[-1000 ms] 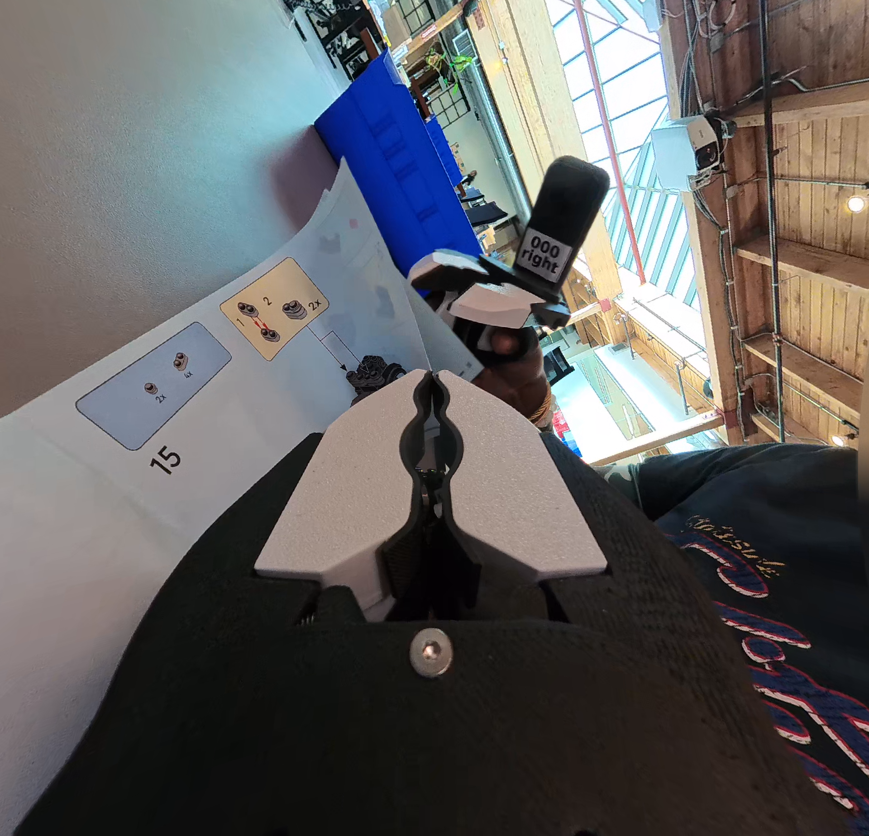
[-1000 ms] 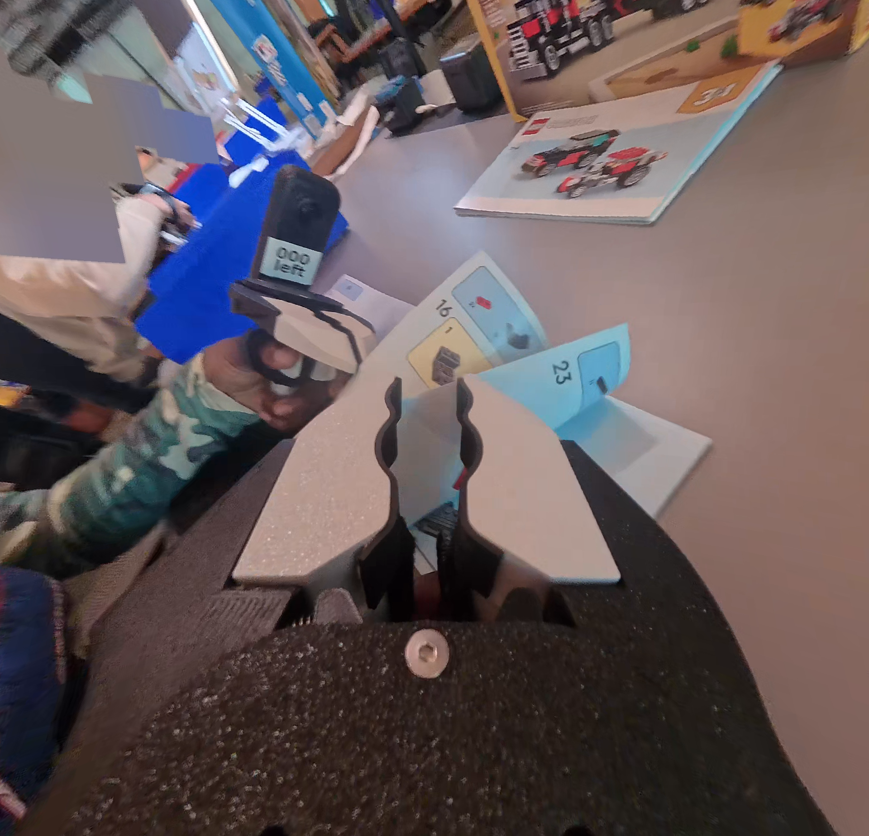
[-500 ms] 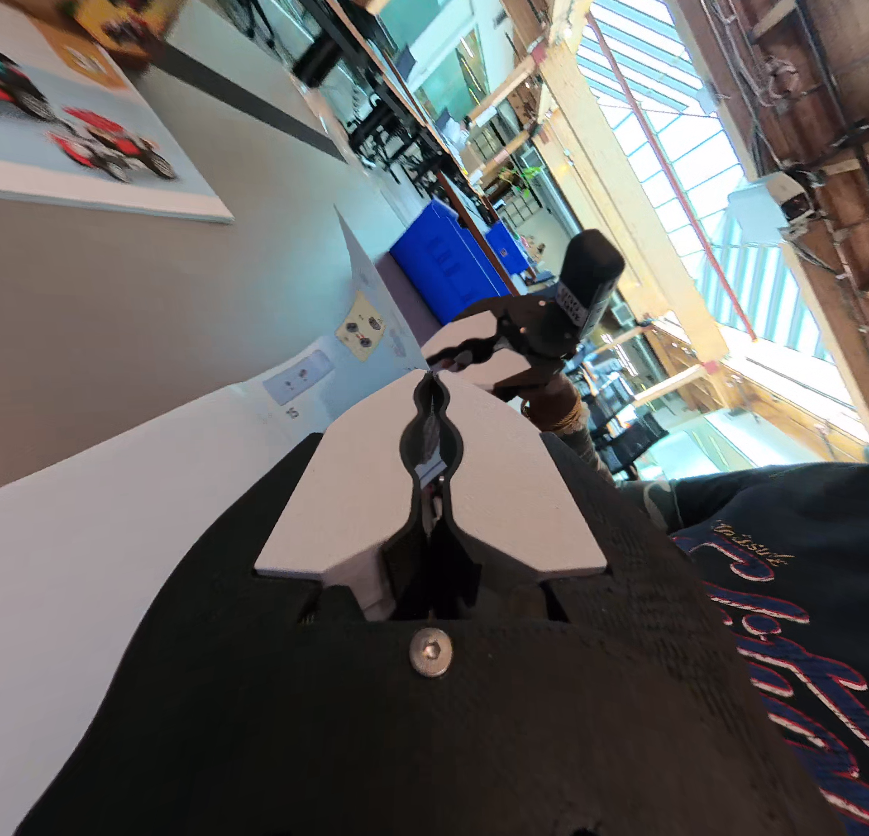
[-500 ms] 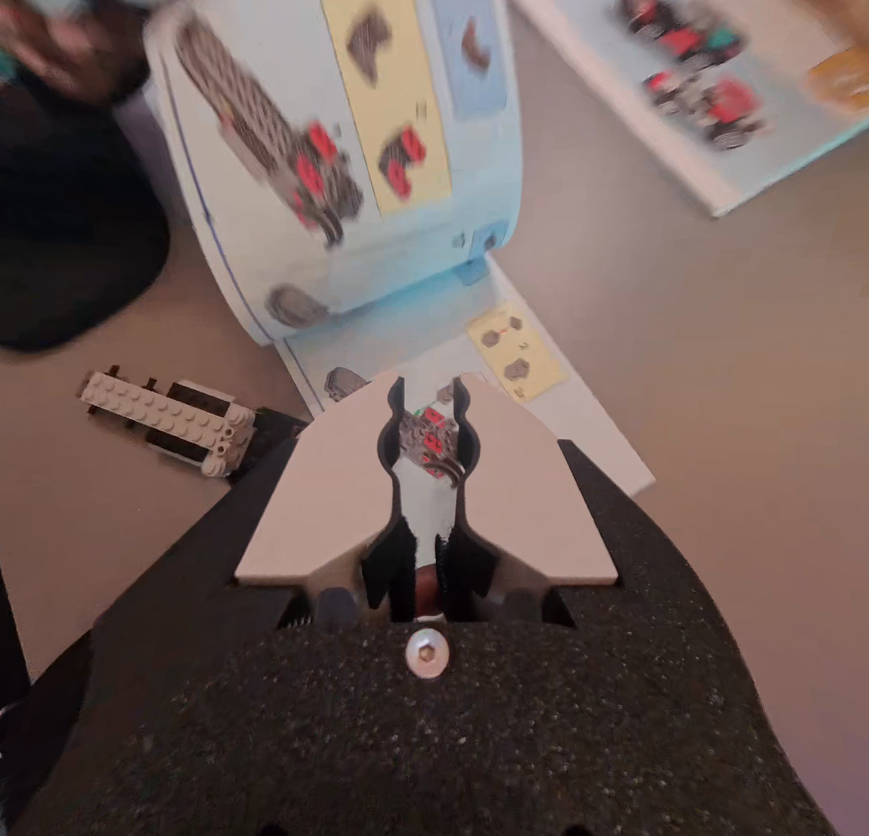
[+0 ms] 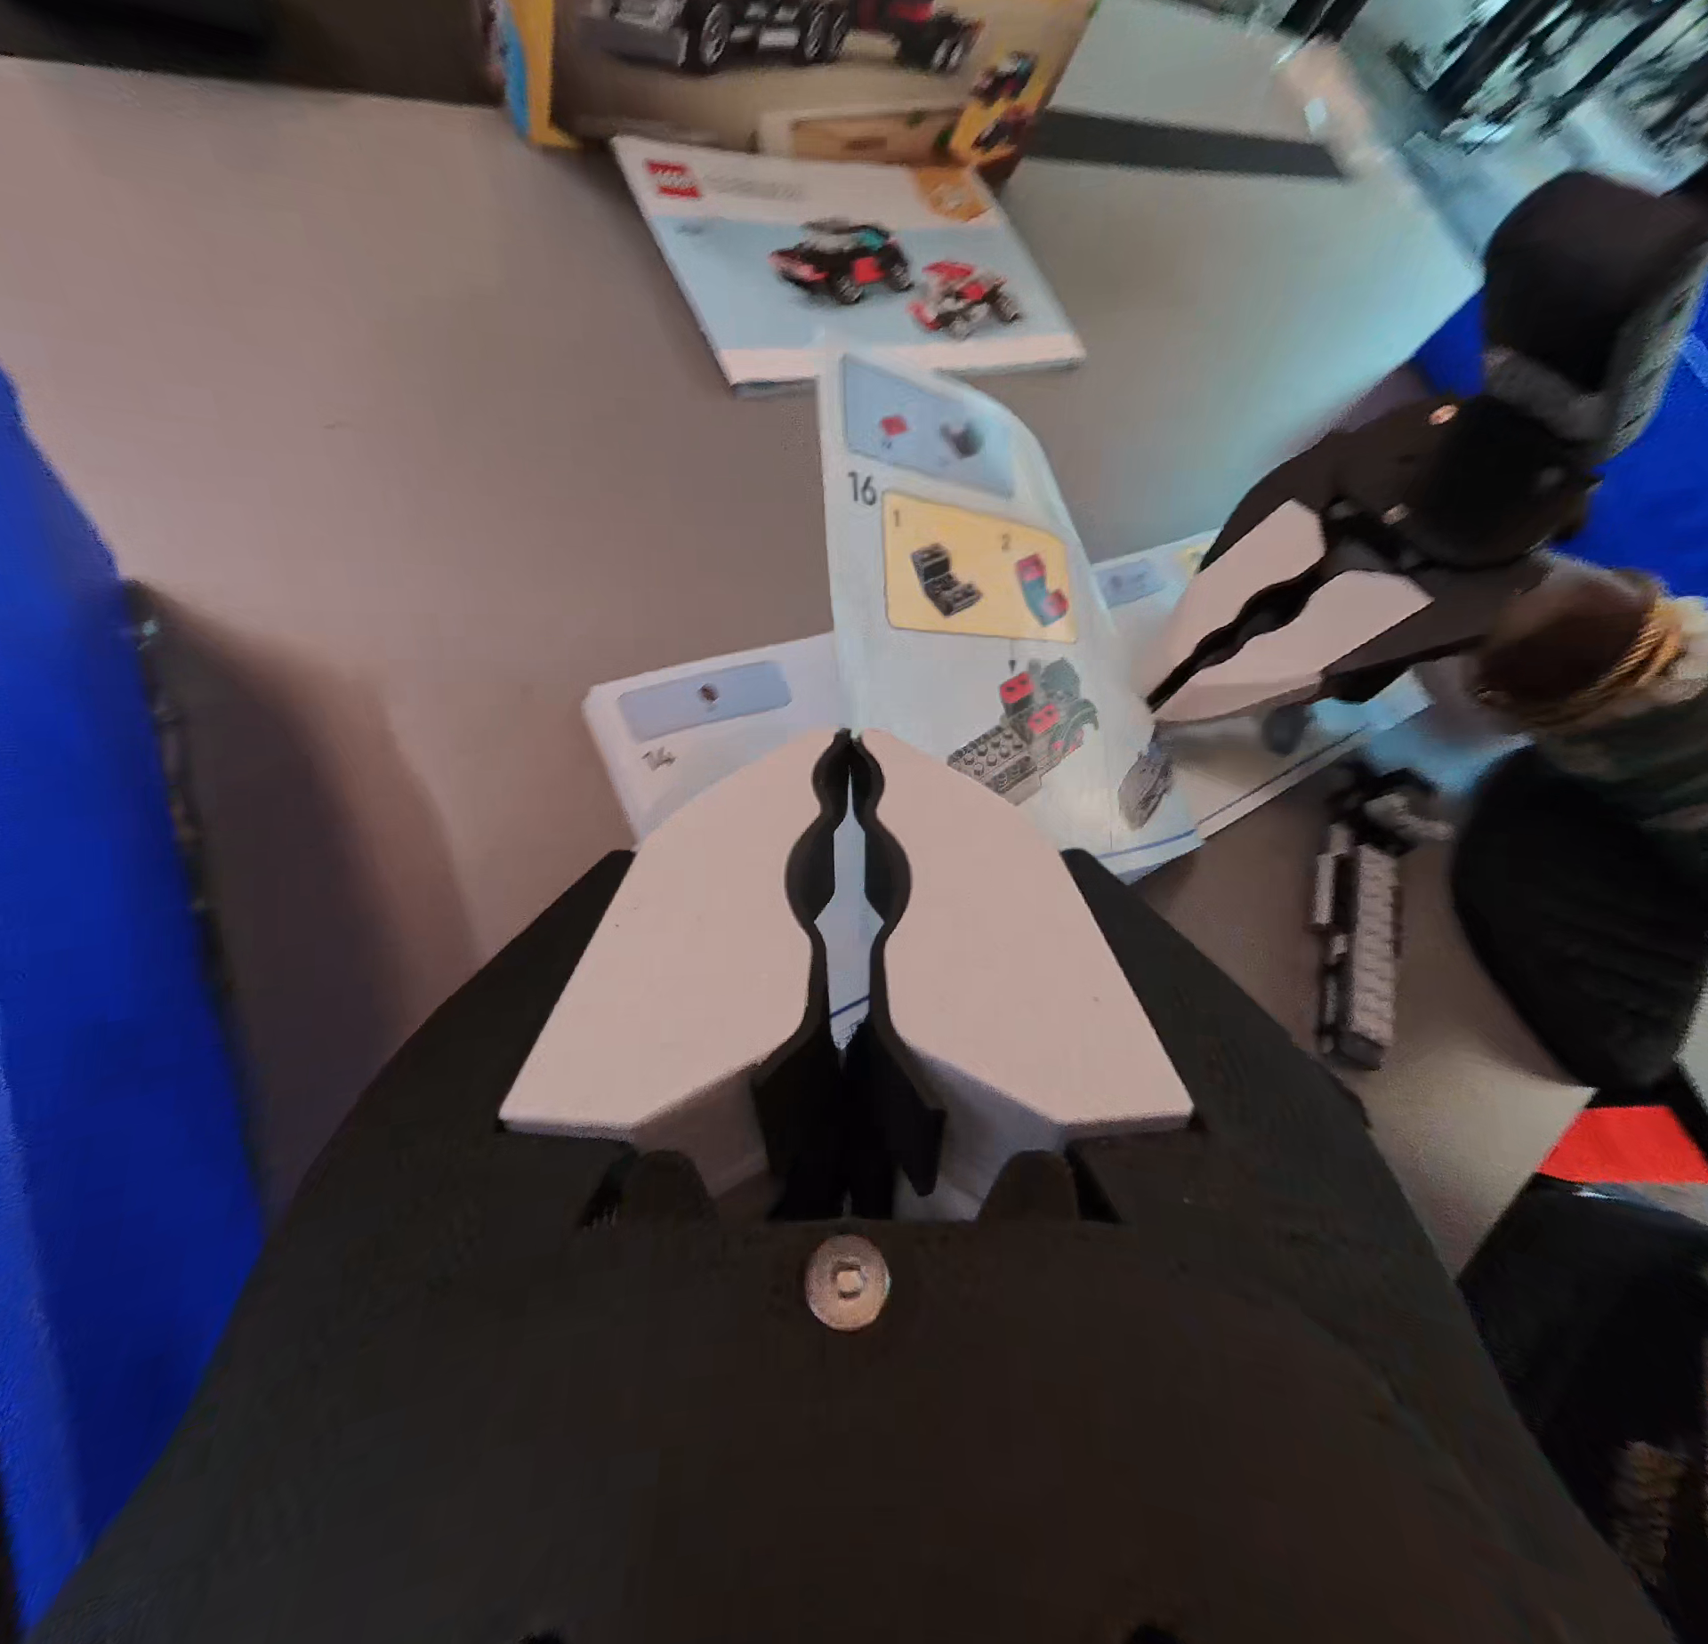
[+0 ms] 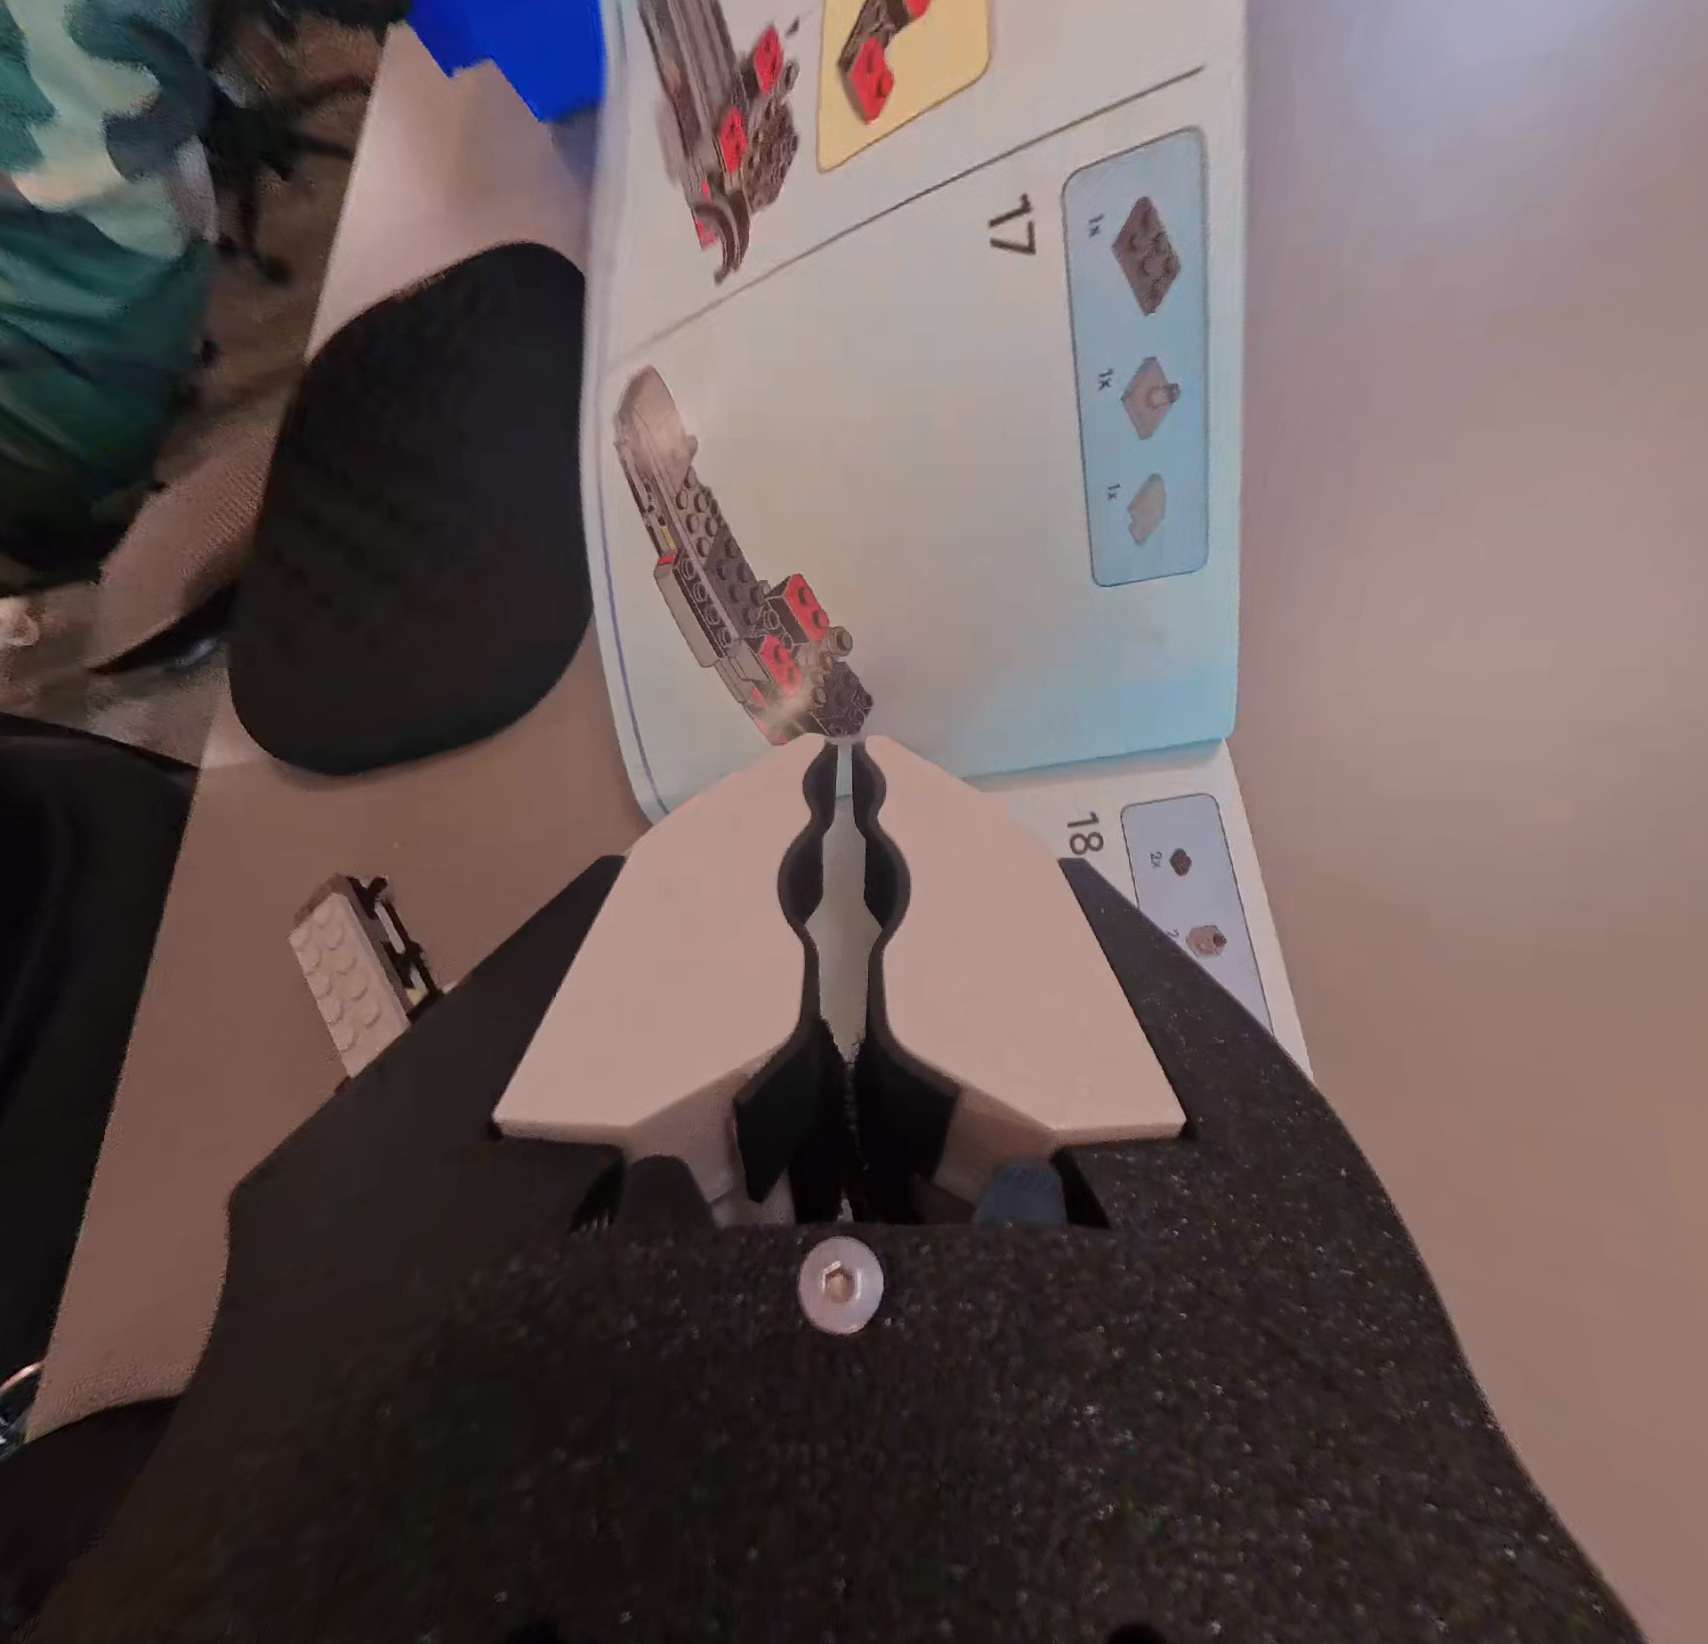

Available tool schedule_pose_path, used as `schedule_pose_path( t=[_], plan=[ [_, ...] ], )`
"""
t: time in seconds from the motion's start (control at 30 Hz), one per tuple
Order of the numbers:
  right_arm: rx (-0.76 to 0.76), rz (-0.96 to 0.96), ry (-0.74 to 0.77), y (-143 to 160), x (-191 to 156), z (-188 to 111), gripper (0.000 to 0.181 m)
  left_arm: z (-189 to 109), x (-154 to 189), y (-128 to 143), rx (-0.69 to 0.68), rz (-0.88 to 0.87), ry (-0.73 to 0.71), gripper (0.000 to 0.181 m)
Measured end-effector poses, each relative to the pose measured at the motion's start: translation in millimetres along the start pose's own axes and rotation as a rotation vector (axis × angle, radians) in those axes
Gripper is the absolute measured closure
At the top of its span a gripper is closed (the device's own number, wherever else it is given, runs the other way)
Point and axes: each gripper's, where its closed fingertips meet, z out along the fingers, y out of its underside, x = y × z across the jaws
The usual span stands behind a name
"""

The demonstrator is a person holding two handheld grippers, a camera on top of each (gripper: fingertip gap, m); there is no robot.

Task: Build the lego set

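At the left of the left wrist view stands a blue bin (image 5: pixel 92 860). In the middle the left hand-held gripper (image 5: pixel 848 749) has its jaws closed tip to tip at the foot of a raised page (image 5: pixel 961 583) of the open instruction booklet (image 5: pixel 702 712); whether it pinches paper I cannot tell. Right of it, the right hand-held gripper (image 5: pixel 1155 703) meets that page's far edge, jaws narrow. Its own view shows a pale sliver between its tips, so it looks clamped on the page (image 6: pixel 924 398).

The partly built lego model (image 5: pixel 1354 934) lies on the counter (image 5: pixel 370 398) at lower right, just off the booklet and untouched (lower left in the right wrist view (image 6: pixel 347 980)).

The likely trouble is the paper. If both grippers pull apart, the thin page could crease or tear at the spine. A loose pinch would let it flop back onto the wrong step. A low sweep of the right gripper could also knock the model along the counter.
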Motion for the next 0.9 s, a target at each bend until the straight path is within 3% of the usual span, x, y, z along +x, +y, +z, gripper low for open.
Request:
schedule_pose_path(
  t=[0.23, 0.43, 0.67, 0.73, 0.8, 0.9],
  plan=[
    [0.100, 0.060, -0.047, -7.3, 0.6, -2.4, 0.178, -1.2, -30.2, 38.8, -0.195, 0.075, -0.240, 0.181],
    [0.009, 0.067, -0.009, 3.5, 3.9, 5.3, 0.179, -0.7, -48.5, 62.3, -0.322, 0.119, -0.380, 0.181],
    [-0.033, 0.057, 0.033, 7.2, 6.9, 9.1, 0.181, 1.3, -44.1, 64.2, -0.314, 0.132, -0.378, 0.181],
    [-0.036, 0.071, 0.022, 7.4, 6.8, 9.0, 0.181, 5.7, -21.2, 46.7, -0.223, 0.173, -0.289, 0.181],
    [-0.041, 0.087, 0.005, 7.5, 6.7, 9.1, 0.181, 20.0, 25.7, 30.9, -0.131, 0.233, -0.072, 0.181],
    [-0.048, 0.085, -0.012, 7.8, 6.4, 8.9, 0.181, 50.8, 94.1, 48.8, -0.221, 0.349, 0.235, 0.181]
  ],
)
